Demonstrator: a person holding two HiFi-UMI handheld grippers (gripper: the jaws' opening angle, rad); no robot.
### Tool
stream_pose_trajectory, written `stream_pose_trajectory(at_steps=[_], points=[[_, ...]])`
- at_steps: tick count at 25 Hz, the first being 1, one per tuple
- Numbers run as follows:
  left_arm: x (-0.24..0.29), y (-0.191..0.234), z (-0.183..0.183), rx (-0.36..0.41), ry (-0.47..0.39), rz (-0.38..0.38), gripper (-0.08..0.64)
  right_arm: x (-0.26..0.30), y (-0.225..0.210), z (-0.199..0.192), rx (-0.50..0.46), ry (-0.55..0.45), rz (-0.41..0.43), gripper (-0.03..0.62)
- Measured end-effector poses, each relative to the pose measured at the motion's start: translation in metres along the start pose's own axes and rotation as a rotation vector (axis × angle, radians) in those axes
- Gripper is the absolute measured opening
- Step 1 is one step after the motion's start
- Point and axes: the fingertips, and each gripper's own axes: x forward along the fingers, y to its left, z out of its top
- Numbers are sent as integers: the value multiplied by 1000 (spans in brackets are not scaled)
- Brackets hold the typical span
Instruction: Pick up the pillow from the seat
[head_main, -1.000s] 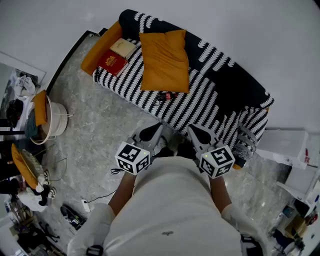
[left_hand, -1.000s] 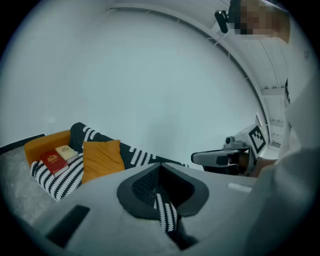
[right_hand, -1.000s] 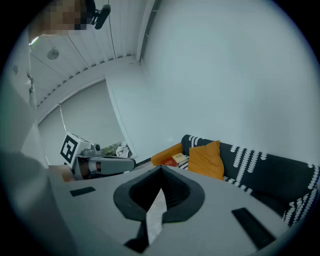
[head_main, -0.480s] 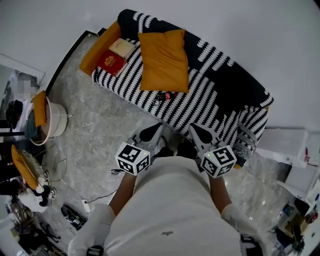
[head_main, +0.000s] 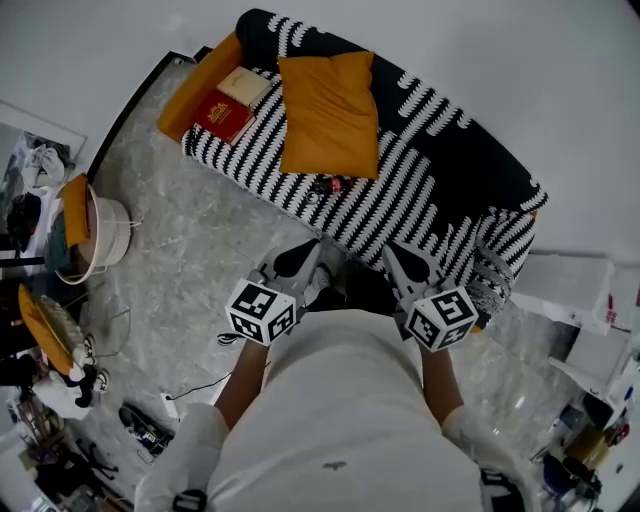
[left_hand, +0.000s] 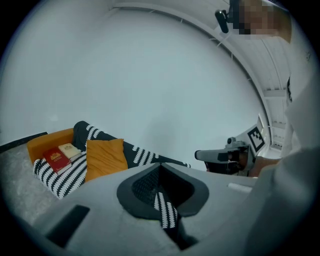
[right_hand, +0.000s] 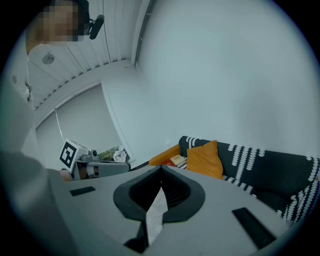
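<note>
An orange pillow (head_main: 330, 115) leans on the seat and backrest of a black-and-white striped sofa (head_main: 430, 200), toward its left end. The same pillow (left_hand: 105, 157) appears in the left gripper view, and the right gripper view shows the pillow (right_hand: 205, 159) too. My left gripper (head_main: 299, 258) and right gripper (head_main: 404, 260) are held side by side close to my body, in front of the sofa's near edge and well short of the pillow. Both are shut with nothing between the jaws. Each gripper view shows the other tool beside it: the right gripper (left_hand: 220, 155) and the left gripper (right_hand: 100, 169).
A red book (head_main: 222, 115) and a cream book (head_main: 243, 88) lie on the seat left of the pillow, beside an orange armrest (head_main: 195, 85). A small dark object (head_main: 328, 186) rests near the seat's front edge. A white tub (head_main: 105, 235) and floor clutter stand at left, a white cabinet (head_main: 575, 290) at right.
Both grippers have edged slightly forward toward the sofa, the left a little to the left. The pillow has not moved.
</note>
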Motion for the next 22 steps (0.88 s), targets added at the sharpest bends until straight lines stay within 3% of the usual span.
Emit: stream_pose_trajectory(at_steps=[14,22], points=[[-3,46,-1,-58,15,84,12,53,-12,5,6,43,36,8],[25,88,40,-30,29,101,12,113,-32,46,-6,13,60,8]])
